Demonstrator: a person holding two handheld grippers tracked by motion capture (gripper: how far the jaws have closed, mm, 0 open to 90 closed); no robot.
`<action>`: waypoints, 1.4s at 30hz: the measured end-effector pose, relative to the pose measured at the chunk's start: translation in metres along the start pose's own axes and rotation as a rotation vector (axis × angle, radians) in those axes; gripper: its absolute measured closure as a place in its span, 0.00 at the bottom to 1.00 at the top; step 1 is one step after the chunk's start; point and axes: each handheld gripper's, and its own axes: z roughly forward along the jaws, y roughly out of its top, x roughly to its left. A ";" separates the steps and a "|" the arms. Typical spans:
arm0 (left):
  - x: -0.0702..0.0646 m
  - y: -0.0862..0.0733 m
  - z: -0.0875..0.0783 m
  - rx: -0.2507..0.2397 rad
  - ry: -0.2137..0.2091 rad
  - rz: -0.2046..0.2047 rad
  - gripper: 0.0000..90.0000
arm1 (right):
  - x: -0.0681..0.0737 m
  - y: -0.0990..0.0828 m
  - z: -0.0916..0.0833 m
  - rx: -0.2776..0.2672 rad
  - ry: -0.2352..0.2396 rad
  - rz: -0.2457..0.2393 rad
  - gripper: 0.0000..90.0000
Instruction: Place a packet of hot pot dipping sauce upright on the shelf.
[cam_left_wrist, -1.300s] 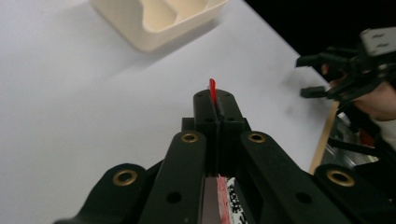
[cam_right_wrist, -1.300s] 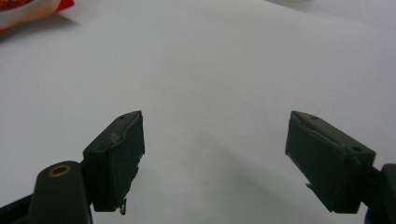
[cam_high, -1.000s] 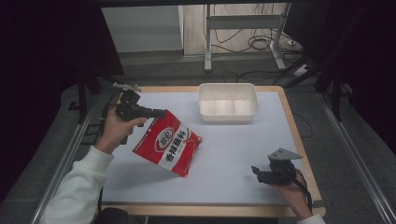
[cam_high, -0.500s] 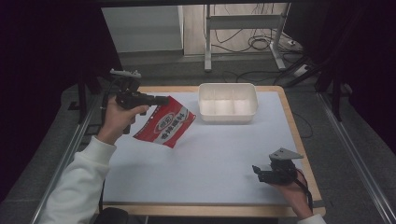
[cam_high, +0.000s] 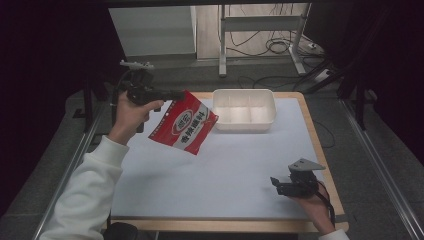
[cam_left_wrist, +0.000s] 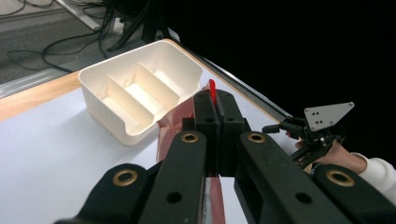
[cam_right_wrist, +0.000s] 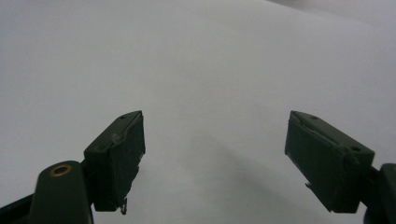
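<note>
Red pouch (cam_high: 184, 127) hangs above the table (cam_high: 220, 175), left of the white tray (cam_high: 244, 109), pinched by left gripper (cam_high: 172, 95) fingers; right gripper (cam_high: 276, 184) fingers spread wide, low over the table.

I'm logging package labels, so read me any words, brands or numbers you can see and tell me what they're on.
Red snack pouch, held by the left gripper: a white oval logo and a column of large white Chinese characters, too blurred to read.
White divided tray: no text.
Right gripper: no markings legible.
</note>
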 end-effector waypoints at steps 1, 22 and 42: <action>-0.001 0.002 0.002 0.002 0.003 0.004 1.00 | 0.000 0.000 0.000 -0.001 -0.001 0.000 0.22; -0.016 0.050 0.032 -0.019 0.030 0.017 1.00 | 0.000 0.001 -0.003 -0.008 0.002 0.000 0.22; -0.011 0.082 0.077 -0.029 0.031 0.018 1.00 | -0.001 0.001 -0.004 -0.010 0.003 0.011 0.22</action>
